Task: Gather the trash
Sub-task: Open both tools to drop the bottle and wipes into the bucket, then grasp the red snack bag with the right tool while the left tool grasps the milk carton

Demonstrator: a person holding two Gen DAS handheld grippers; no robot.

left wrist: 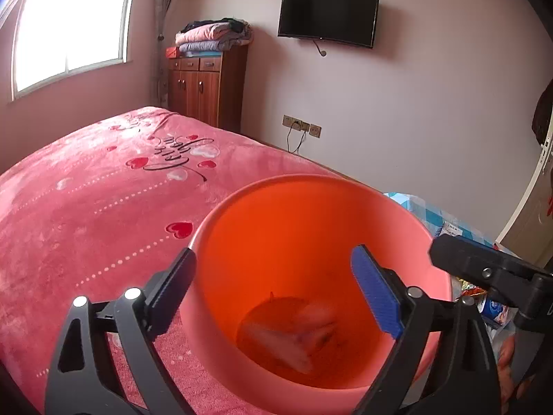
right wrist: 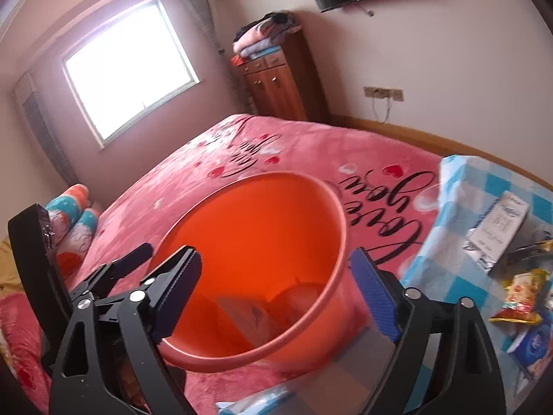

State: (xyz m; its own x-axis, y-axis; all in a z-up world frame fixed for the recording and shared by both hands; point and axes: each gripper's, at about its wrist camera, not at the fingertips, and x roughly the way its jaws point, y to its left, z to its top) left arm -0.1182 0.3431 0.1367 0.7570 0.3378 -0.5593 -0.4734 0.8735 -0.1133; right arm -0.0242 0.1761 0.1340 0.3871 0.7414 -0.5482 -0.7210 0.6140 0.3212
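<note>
Holding both sets of fingers spread wide and empty, we have the left gripper [left wrist: 273, 283] and the right gripper [right wrist: 276, 283] poised over one orange bucket [left wrist: 262, 207] that sits on the pink bed [left wrist: 86, 207]. Nothing is pinched between either pair. In the bucket's bottom lies something pale and crumpled, probably trash already dropped in; we cannot tell how many pieces.

More trash waits just beside the bucket, on the counter with the blue checked cloth [right wrist: 459, 180]: we count one white packet [right wrist: 501, 228], one yellow snack bag [right wrist: 518, 297] and one blue-and-white wrapper [right wrist: 532, 346], with a dark crumpled item [right wrist: 528, 249] near them that we cannot identify.

To do the next pick well, we judge it best to swing one gripper across to the counter, keep its fingers wide until they straddle a single wrapper, close on the wrapper's bulk and not its edge, and leave the bucket undisturbed.
</note>
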